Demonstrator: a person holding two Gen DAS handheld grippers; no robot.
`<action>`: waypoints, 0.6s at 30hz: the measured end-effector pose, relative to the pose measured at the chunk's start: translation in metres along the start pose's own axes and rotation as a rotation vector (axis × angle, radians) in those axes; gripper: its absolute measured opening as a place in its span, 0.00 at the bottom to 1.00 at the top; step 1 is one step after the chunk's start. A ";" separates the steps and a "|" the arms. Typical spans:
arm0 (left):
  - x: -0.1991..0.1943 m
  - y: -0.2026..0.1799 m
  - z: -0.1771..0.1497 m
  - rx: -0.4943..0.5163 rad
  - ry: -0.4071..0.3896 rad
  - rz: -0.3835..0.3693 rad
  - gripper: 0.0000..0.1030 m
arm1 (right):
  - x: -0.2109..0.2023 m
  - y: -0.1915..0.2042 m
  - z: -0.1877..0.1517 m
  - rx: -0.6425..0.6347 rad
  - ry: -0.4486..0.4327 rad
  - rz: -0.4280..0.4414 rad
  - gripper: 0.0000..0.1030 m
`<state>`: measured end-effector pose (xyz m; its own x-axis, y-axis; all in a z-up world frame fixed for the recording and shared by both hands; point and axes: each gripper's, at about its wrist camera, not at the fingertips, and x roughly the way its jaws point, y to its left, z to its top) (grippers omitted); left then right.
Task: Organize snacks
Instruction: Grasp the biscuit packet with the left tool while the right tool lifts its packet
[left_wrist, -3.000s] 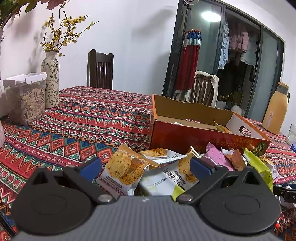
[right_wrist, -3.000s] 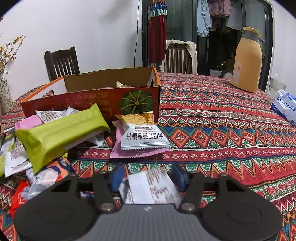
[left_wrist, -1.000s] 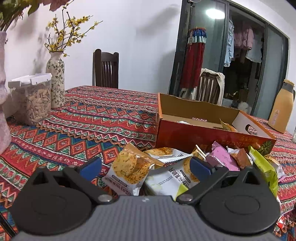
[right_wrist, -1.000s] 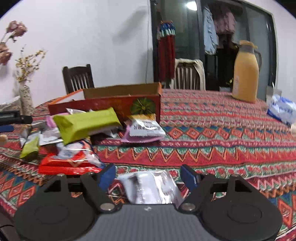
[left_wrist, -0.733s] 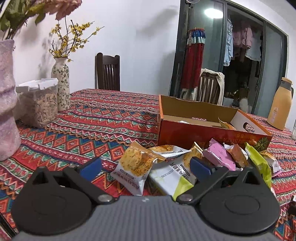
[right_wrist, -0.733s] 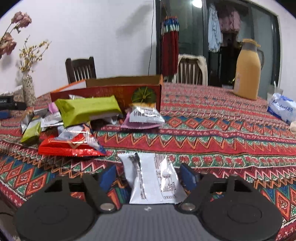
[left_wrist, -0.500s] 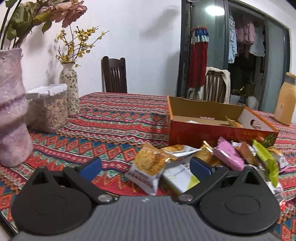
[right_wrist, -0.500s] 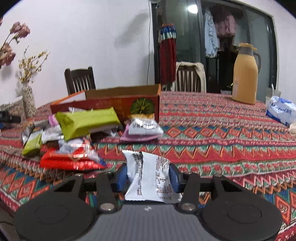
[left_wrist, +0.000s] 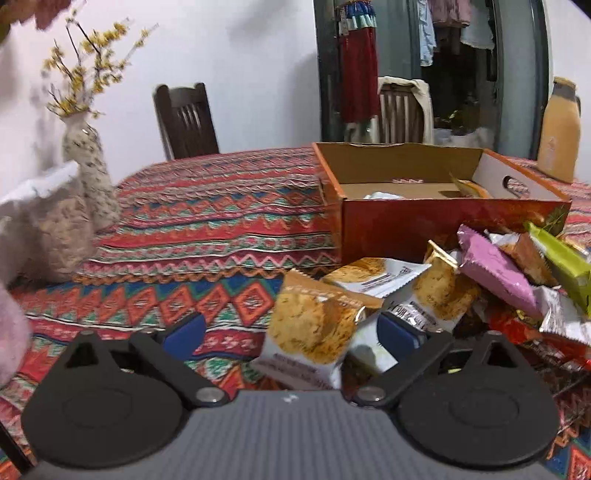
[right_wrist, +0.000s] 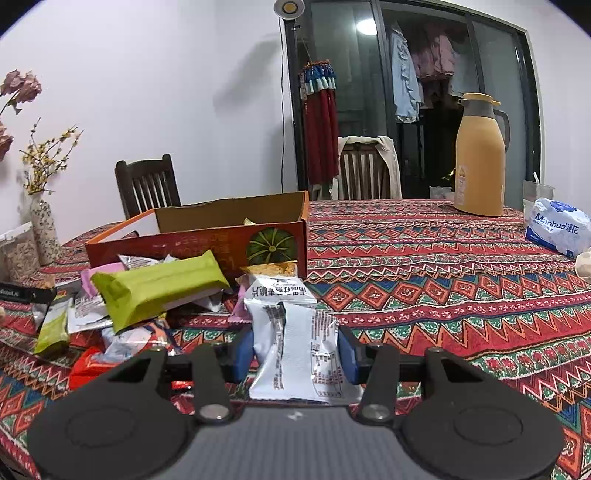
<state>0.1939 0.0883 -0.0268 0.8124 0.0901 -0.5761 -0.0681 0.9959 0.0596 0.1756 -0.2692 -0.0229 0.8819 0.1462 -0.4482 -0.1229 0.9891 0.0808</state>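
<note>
Cardboard serves as landmark: the orange box (left_wrist: 439, 218) sits on the patterned tablecloth (left_wrist: 207, 236). Left and in front of it, the left gripper (left_wrist: 291, 328) has just been narrowing its jaws, yet they remain released; a cracker packet (left_wrist: 314, 328) lies between them, against the right pad only, so a pinch seems imminent. Heaped against the box's front wall are the other snacks, a green bar (right_wrist: 159, 284) among them. Further right, the right gripper (right_wrist: 295, 354) has clamped within the last second onto a white sachet (right_wrist: 295, 350), now lifted off the cloth in front of the box's near corner and ready for the box.
</note>
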 end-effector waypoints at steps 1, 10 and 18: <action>0.003 0.001 0.001 -0.007 0.013 -0.020 0.79 | 0.001 0.001 0.001 0.003 0.002 -0.003 0.45; -0.011 0.002 -0.002 -0.022 -0.049 -0.070 0.46 | 0.011 0.006 0.004 0.004 0.021 -0.019 0.45; -0.025 0.011 0.012 -0.076 -0.101 -0.065 0.46 | 0.015 0.014 0.017 -0.019 0.008 -0.033 0.45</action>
<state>0.1798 0.0970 -0.0025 0.8706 0.0274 -0.4911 -0.0538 0.9978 -0.0397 0.1952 -0.2530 -0.0135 0.8820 0.1135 -0.4574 -0.1024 0.9935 0.0491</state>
